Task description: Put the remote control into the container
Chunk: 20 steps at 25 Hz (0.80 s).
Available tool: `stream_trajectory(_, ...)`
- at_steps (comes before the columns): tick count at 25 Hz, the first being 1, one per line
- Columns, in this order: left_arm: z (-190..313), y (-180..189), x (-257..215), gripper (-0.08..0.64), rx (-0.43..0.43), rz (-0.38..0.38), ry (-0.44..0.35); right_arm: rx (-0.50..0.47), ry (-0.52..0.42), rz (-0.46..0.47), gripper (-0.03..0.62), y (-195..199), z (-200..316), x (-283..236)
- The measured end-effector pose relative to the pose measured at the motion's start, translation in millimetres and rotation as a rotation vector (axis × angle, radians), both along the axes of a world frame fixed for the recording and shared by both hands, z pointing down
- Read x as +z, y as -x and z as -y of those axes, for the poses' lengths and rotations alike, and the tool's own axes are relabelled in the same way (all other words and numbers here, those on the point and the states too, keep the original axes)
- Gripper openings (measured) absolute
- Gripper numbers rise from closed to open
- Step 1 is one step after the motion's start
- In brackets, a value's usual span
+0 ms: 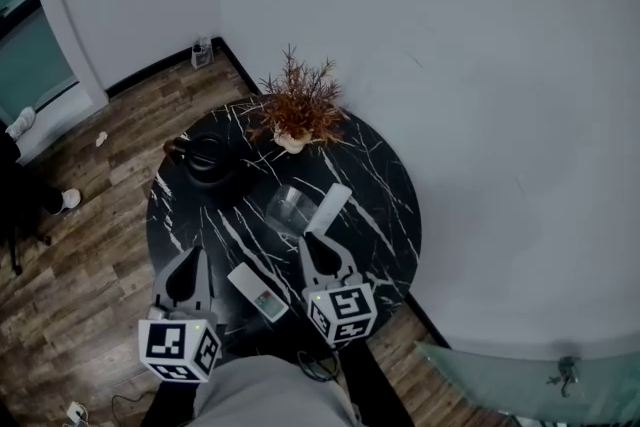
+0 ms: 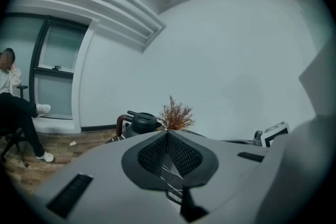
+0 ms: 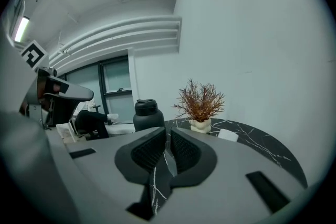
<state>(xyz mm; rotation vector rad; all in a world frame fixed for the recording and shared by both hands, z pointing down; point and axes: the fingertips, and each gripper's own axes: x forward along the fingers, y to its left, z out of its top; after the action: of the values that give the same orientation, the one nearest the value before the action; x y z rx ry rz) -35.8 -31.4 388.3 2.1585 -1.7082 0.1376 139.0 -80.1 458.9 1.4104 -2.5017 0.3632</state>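
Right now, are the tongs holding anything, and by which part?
Nothing is held. The left tongs and the right tongs are both shut and empty.

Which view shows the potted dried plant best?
The right gripper view: the plant stands whole and side-on, pot included. The head view shows it from above; the left gripper view shows only its twigs, pot hidden.

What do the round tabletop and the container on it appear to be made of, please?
The tabletop looks like black marble, or a marble-look surface: white veins cross its dark, smooth top. The container seems clear glass or plastic, since the tabletop shows through its walls.
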Motion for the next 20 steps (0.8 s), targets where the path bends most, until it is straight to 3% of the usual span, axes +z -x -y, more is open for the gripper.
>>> stream_trajectory(2,-1.9,4.7,2.6,0.008,-0.013,-0.003,0.006,-0.033,0.009,-0.007,0.025,11.3,-0.4,3.3)
stream_trajectory(5,-4.5,9.2,6.2,0.008,-0.022,-0.01,0.017,-0.084,0.033,-0.031,0.116,28.6,-1.6,12.0)
stream_trajectory(9,-7.1,17.5,8.9,0.008,-0.042,-0.014,0.024,-0.148,0.111,-0.055,0.186,52.6,-6.0,35.8)
stream_trajectory(15,-12.7,30.8,16.5,0.008,-0.072,-0.011,0.044,-0.23,0.287,-0.094,0.223,80.6,-22.3,81.3)
stream_trajectory(20,-17.7,41.1,22.4,0.008,-0.09,-0.01,0.062,-0.319,0.363,-0.169,0.235,102.3,-38.6,106.6)
